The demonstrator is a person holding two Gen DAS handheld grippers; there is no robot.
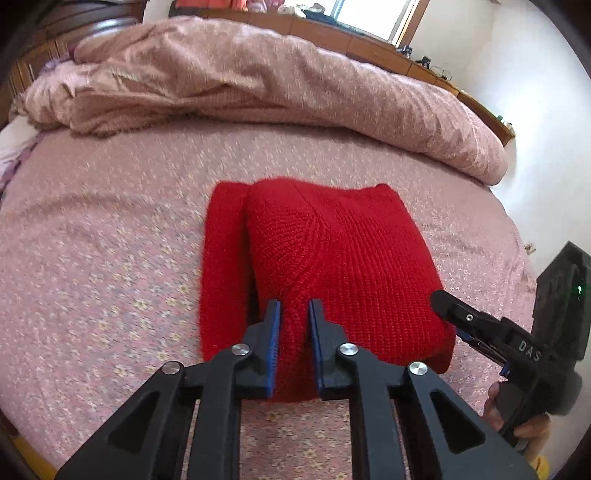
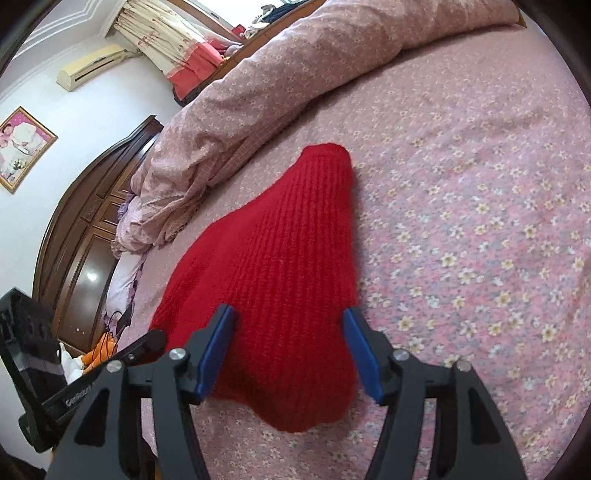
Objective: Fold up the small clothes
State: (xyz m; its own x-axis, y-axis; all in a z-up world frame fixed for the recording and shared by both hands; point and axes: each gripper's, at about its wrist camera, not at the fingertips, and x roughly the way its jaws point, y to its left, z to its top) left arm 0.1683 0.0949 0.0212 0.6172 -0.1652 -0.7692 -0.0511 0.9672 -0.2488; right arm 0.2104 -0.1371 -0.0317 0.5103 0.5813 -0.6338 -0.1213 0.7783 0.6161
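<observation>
Red knitted garment (image 1: 332,266) lies folded mid-bed on the floral sheet (image 1: 110,240); the left gripper (image 1: 294,314) pinches its near edge. From the right wrist, the right gripper (image 2: 288,325) straddles the garment, fingers spread, not pressing.

Daylight floods in from the window (image 1: 373,16) at the top of the left wrist view, blown out to pure white, and the wall (image 1: 517,66) at upper right glares too. Both views are bright and evenly lit. Heavy fisheye bending curves the bed (image 1: 110,221) towards dark, vignetted corners. The red knit (image 2: 280,258) reads sharp, its ribs crisp, with soft shadow along its right edge. The far clutter at upper left of the right wrist view smears slightly.
</observation>
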